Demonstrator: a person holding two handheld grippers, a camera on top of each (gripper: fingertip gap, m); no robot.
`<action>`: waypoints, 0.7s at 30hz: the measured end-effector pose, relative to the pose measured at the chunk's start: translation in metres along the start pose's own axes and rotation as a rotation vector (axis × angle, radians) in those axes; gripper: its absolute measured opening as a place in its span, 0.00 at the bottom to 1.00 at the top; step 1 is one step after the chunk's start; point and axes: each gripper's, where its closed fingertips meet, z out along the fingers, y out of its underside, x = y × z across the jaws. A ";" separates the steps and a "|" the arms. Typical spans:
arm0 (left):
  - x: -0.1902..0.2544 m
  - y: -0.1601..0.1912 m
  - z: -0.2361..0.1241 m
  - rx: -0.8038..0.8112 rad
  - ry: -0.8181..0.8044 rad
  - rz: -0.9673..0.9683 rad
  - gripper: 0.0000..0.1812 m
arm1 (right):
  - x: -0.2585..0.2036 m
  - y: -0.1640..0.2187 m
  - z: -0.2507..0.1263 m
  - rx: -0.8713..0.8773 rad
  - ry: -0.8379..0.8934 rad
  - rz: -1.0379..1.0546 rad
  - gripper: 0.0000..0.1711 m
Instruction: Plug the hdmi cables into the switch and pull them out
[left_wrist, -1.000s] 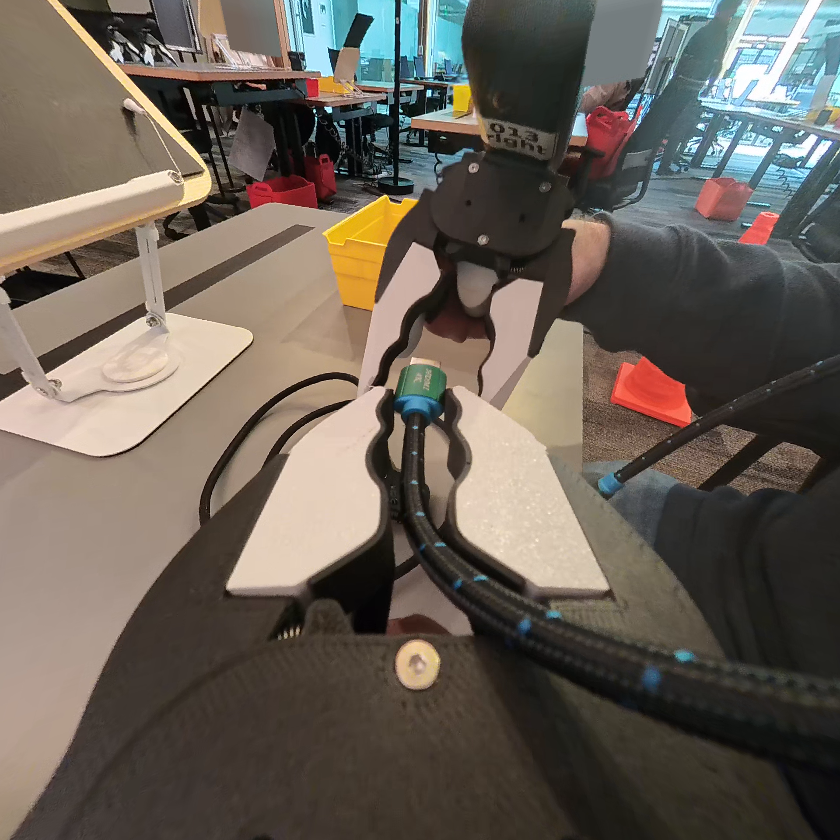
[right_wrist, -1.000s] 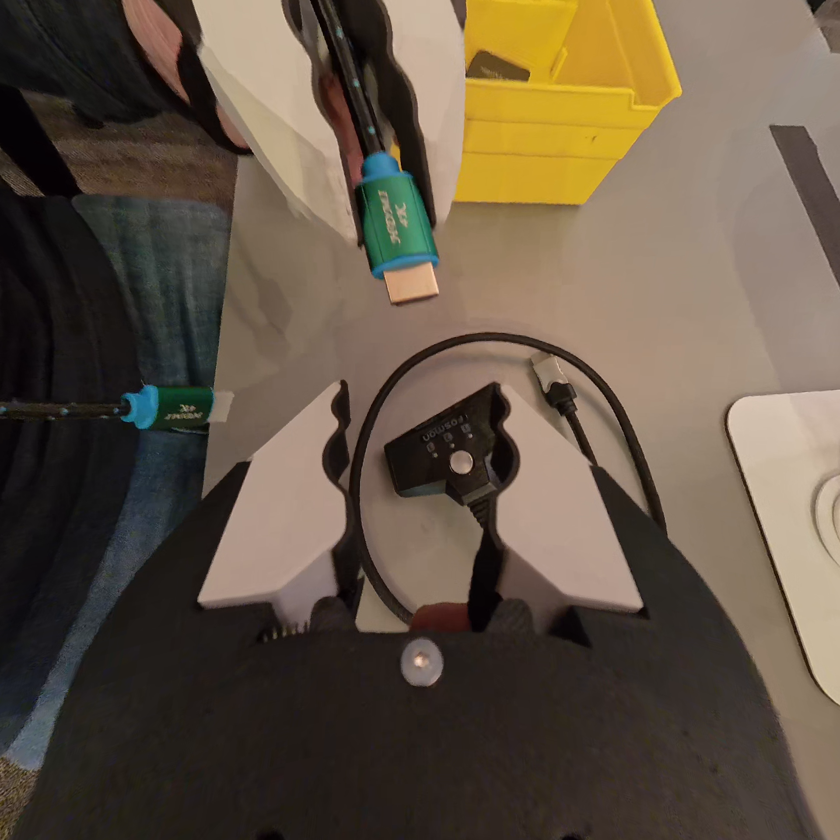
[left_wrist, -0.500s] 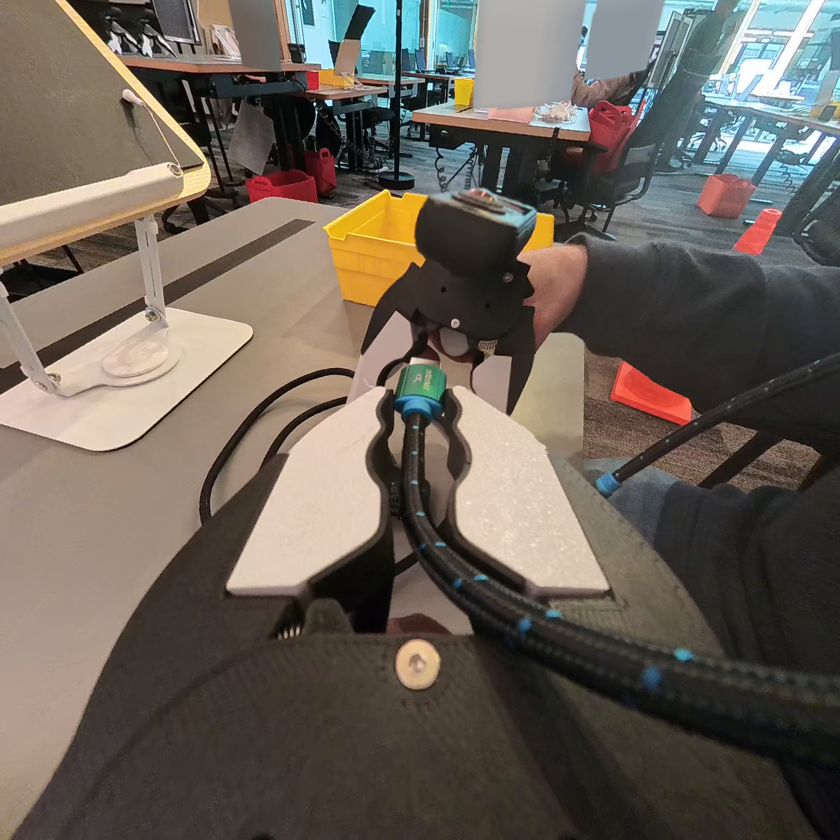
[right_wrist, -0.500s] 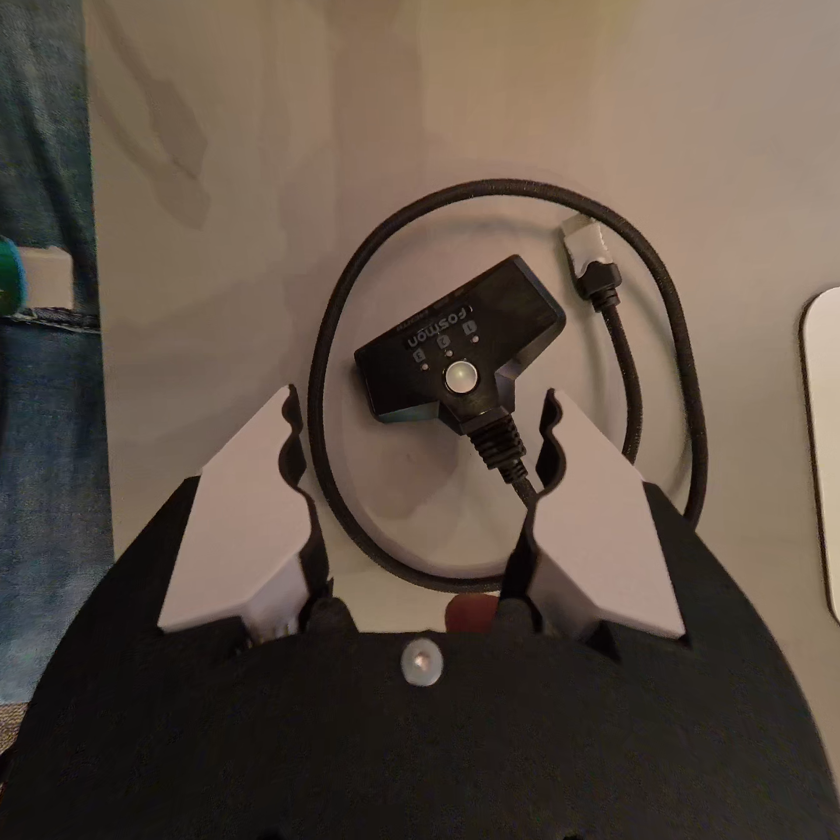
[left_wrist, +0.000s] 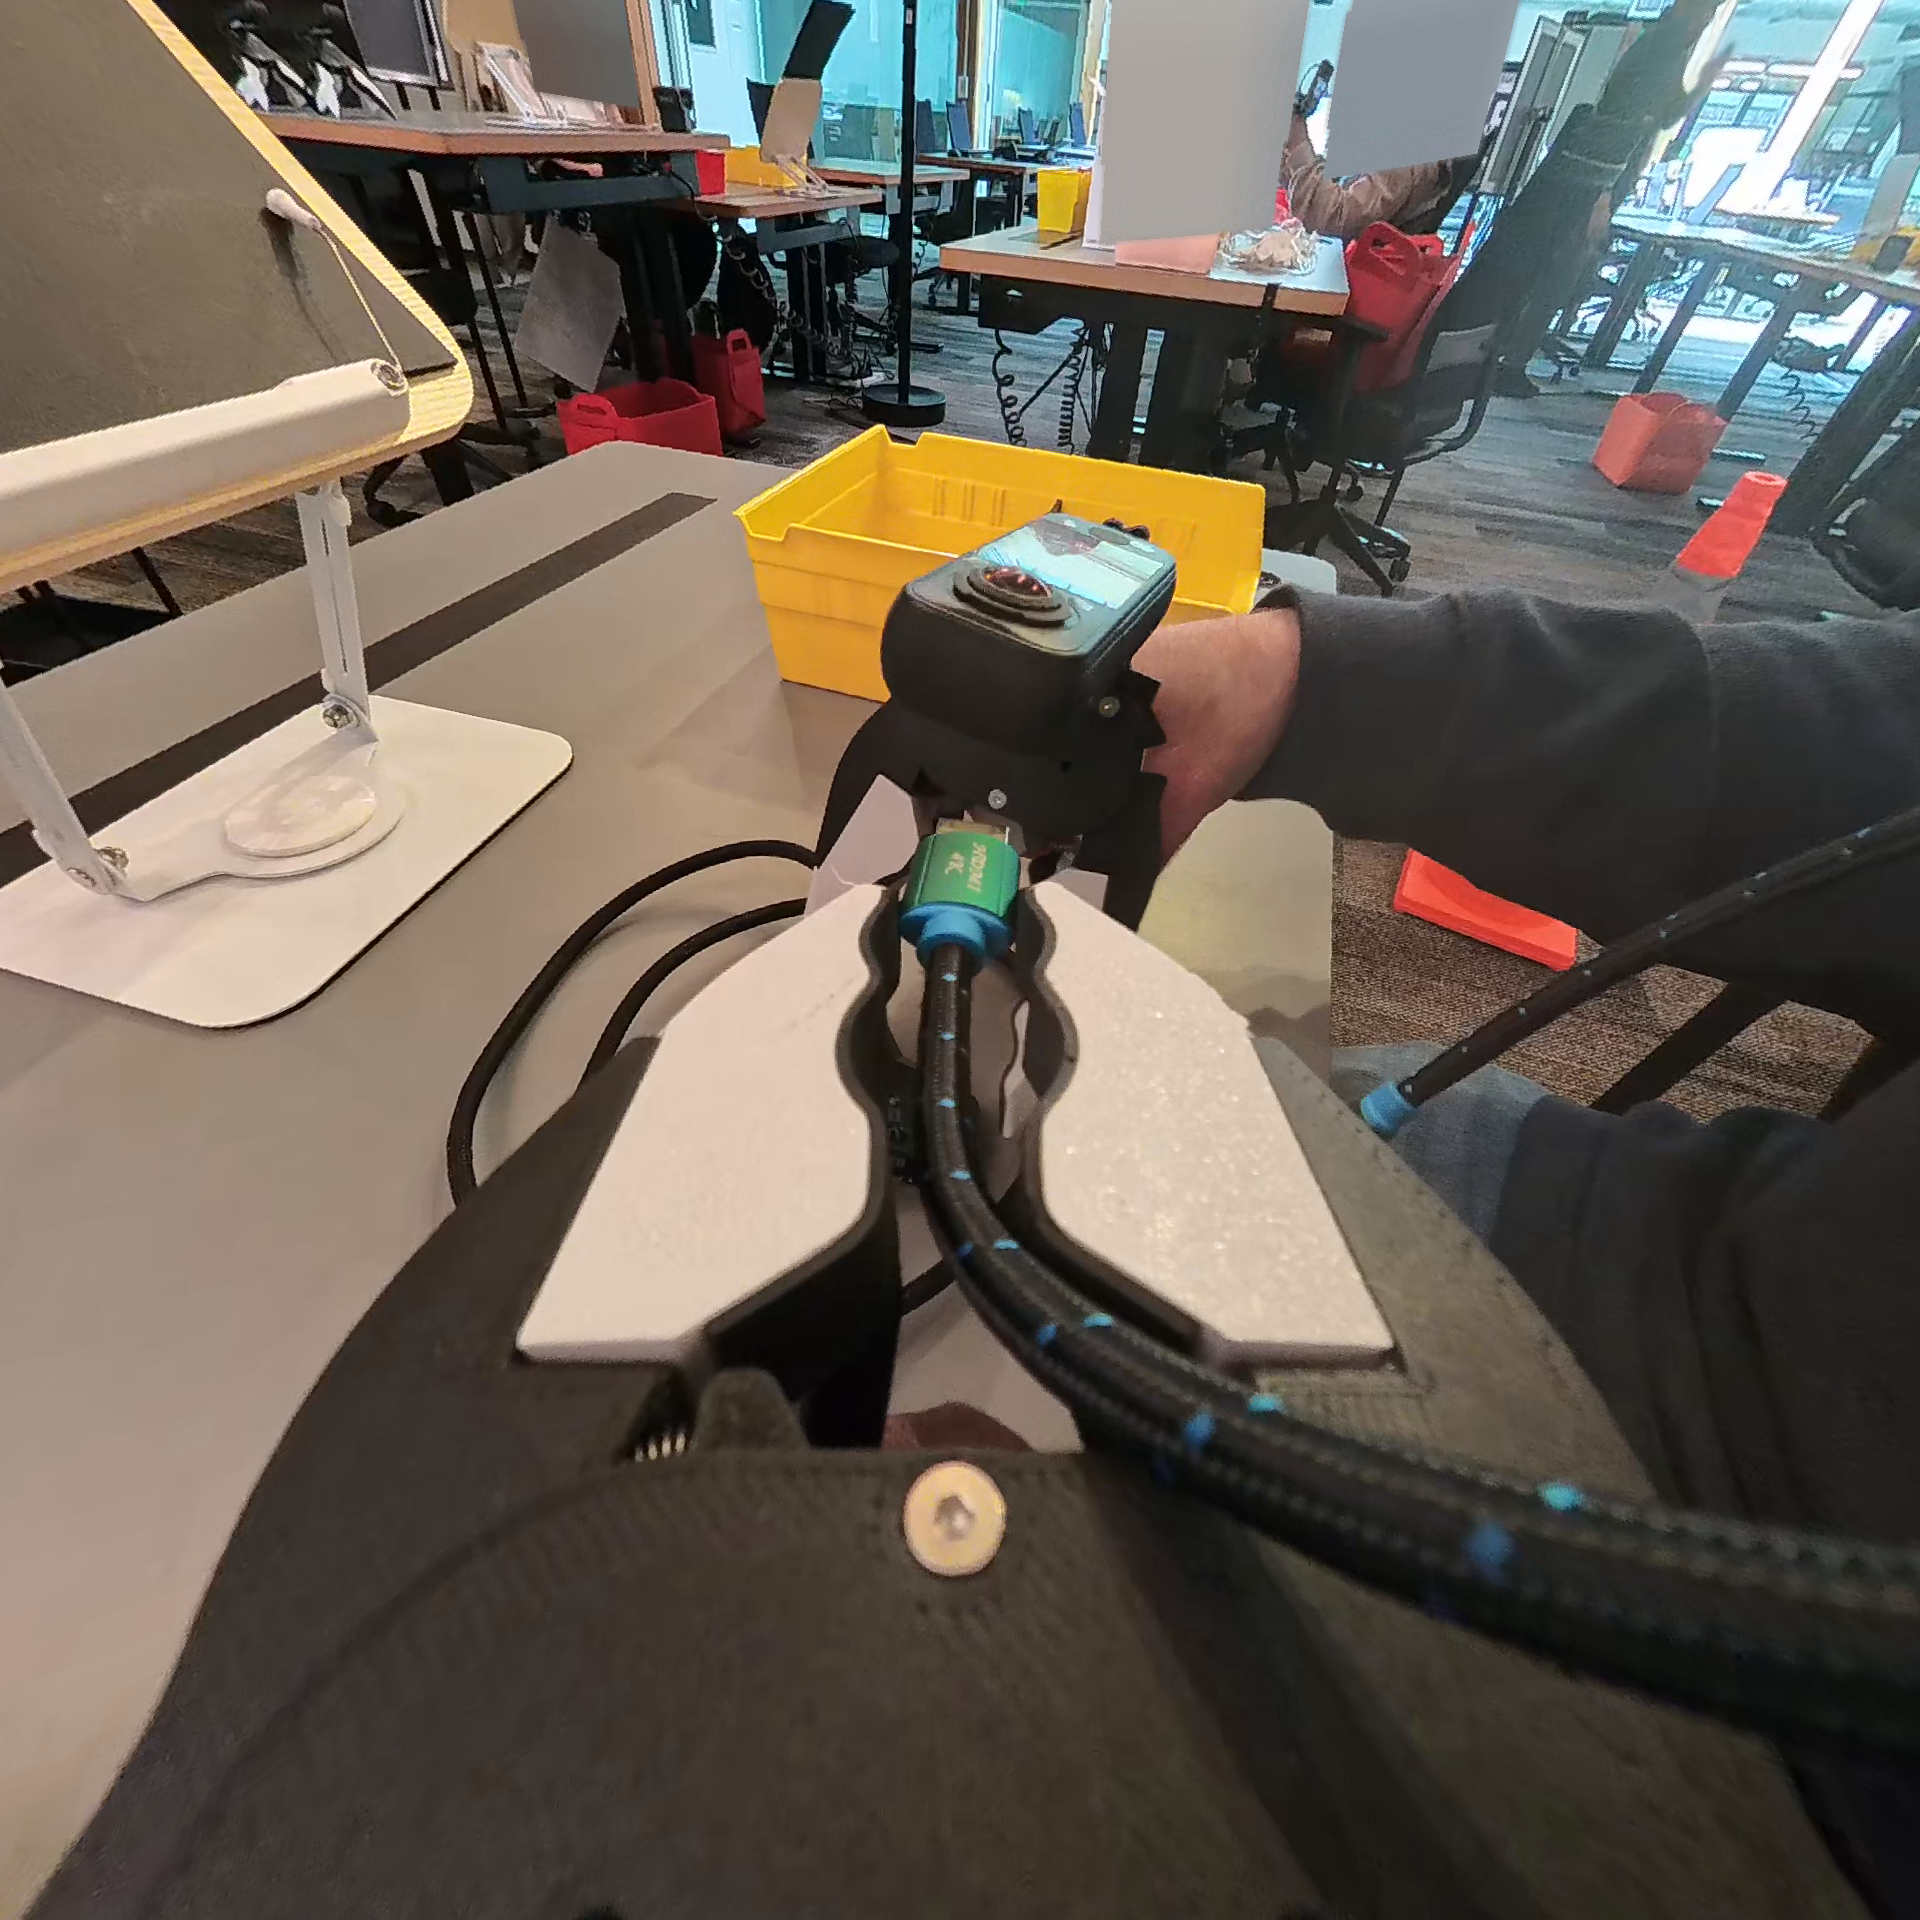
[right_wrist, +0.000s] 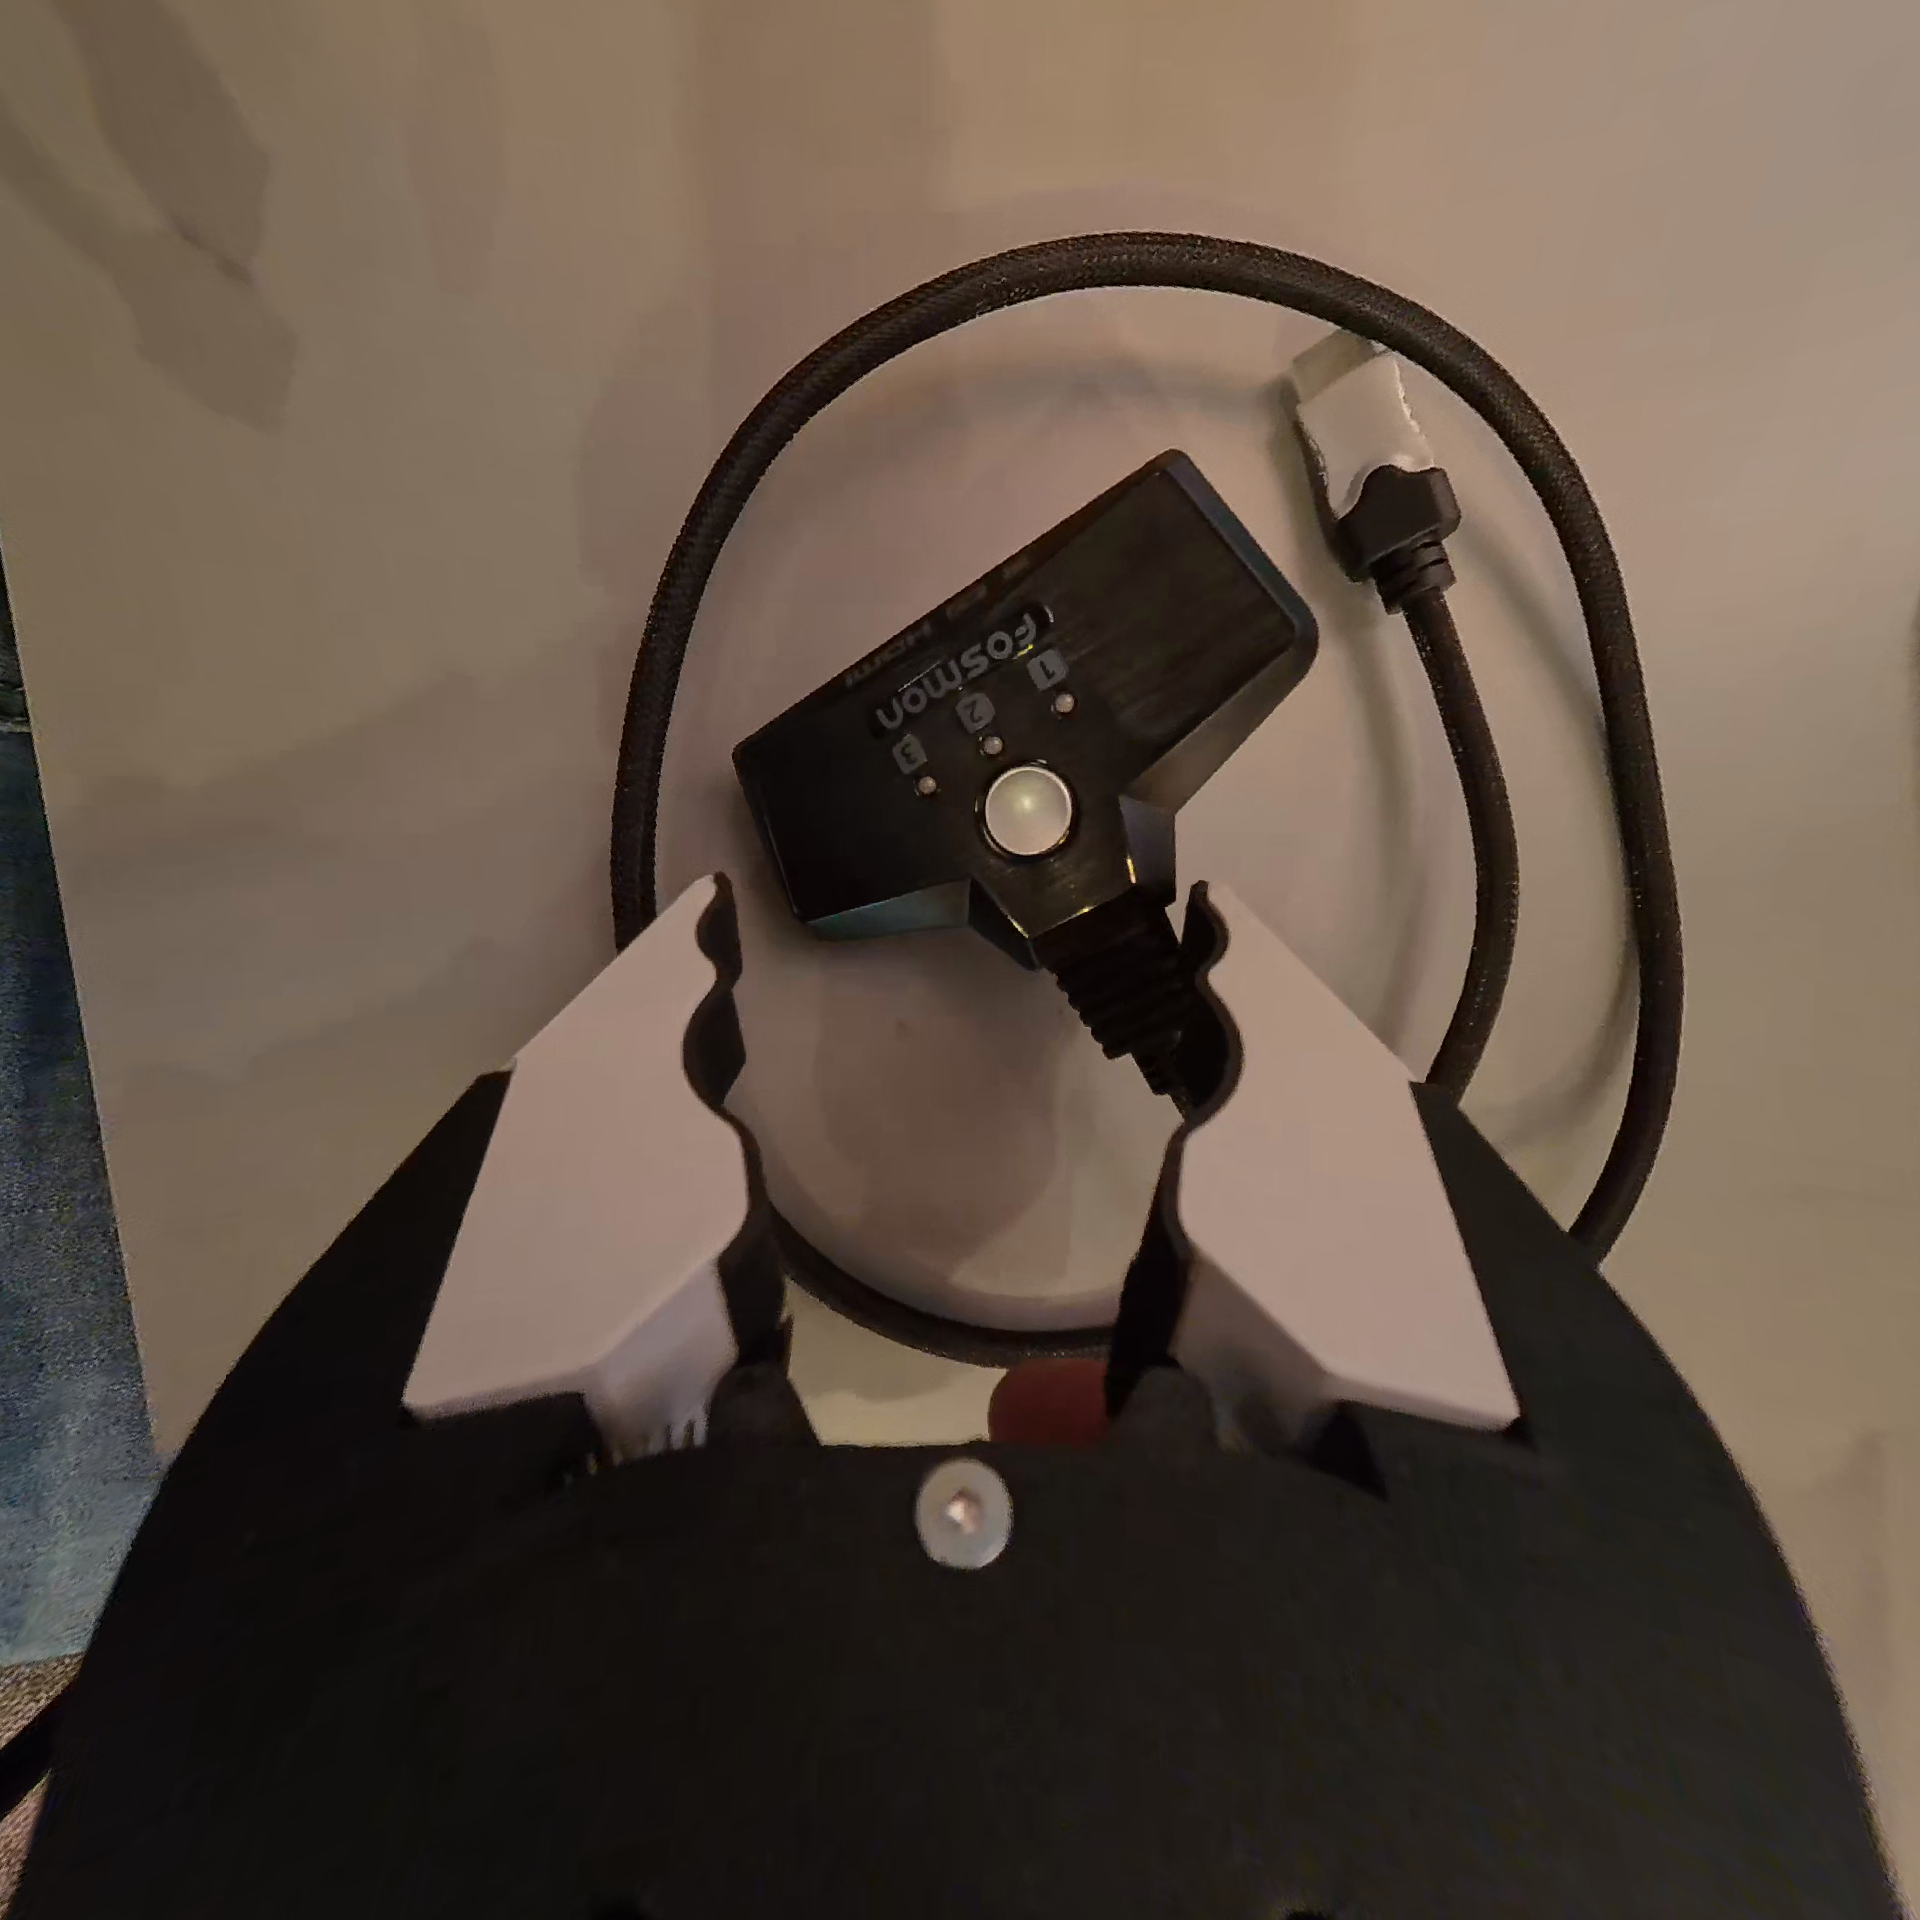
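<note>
Green HDMI plug (left_wrist: 961, 871) clamped in left hand-held gripper (left_wrist: 956, 904)

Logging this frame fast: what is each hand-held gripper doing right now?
Left hand-held gripper: closed on the HDMI cable.
Right hand-held gripper: open, holding nothing, above the switch.

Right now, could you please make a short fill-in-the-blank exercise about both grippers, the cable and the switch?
1. The left gripper is shut on a braided cable with a ____ plug.
2. The right gripper is ____ above the small black switch box.
3. The switch's own black cord lies around it in a ____.

Missing words: green; open; loop
</note>
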 end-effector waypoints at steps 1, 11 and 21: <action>0.000 0.000 0.000 0.000 0.000 0.000 0.11 | 0.000 0.000 0.000 0.002 -0.001 0.002 0.49; 0.001 0.001 0.001 -0.002 0.002 -0.001 0.11 | -0.001 0.004 0.007 -0.025 -0.002 -0.003 0.46; 0.001 0.001 0.001 -0.004 0.000 0.002 0.11 | -0.003 0.003 0.006 -0.021 -0.022 0.010 0.45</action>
